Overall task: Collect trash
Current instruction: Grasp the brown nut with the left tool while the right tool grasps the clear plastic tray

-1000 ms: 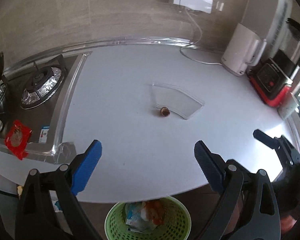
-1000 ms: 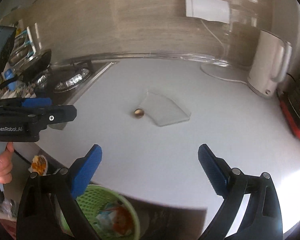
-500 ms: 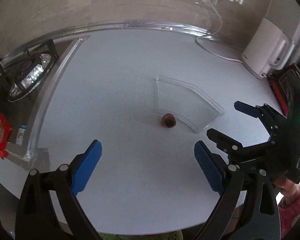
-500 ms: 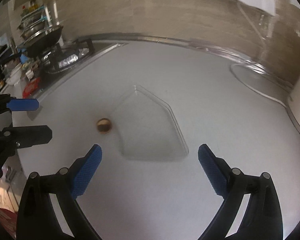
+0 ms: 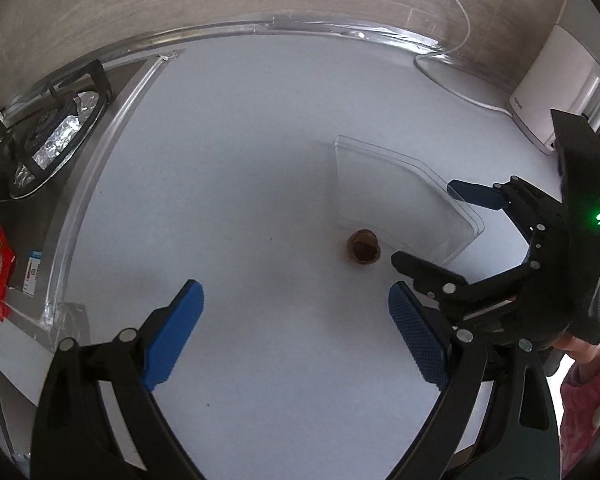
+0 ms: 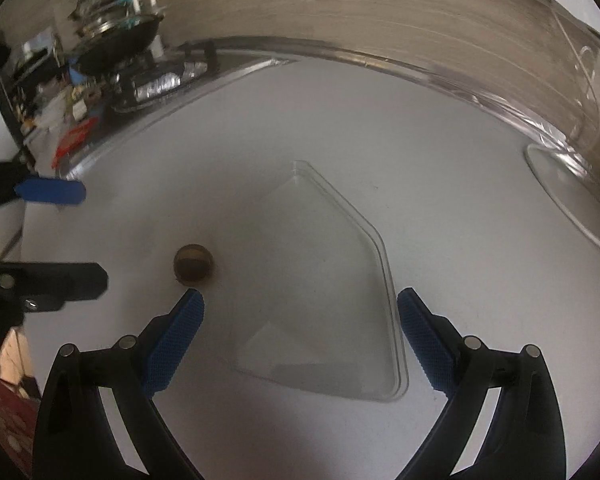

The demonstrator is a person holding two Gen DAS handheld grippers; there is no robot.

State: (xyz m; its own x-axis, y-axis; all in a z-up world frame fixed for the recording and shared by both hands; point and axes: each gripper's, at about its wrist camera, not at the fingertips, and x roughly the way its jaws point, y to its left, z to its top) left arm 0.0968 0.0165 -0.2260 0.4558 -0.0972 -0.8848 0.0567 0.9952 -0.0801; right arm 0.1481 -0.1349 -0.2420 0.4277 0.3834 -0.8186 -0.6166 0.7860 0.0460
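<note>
Clear thin plastic tray on white tabletop: likely light, flexy, slick; pinch near rim. Small brown shell beside it. Right gripper, left gripper: jaws apart, empty.

Nut shell lies on counter, beside plastic lid

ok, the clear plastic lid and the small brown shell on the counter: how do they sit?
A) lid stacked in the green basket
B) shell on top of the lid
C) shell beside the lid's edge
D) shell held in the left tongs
C: the brown shell sits on the white counter just off the edge of the clear plastic lid, with both tongs open and empty.
</note>
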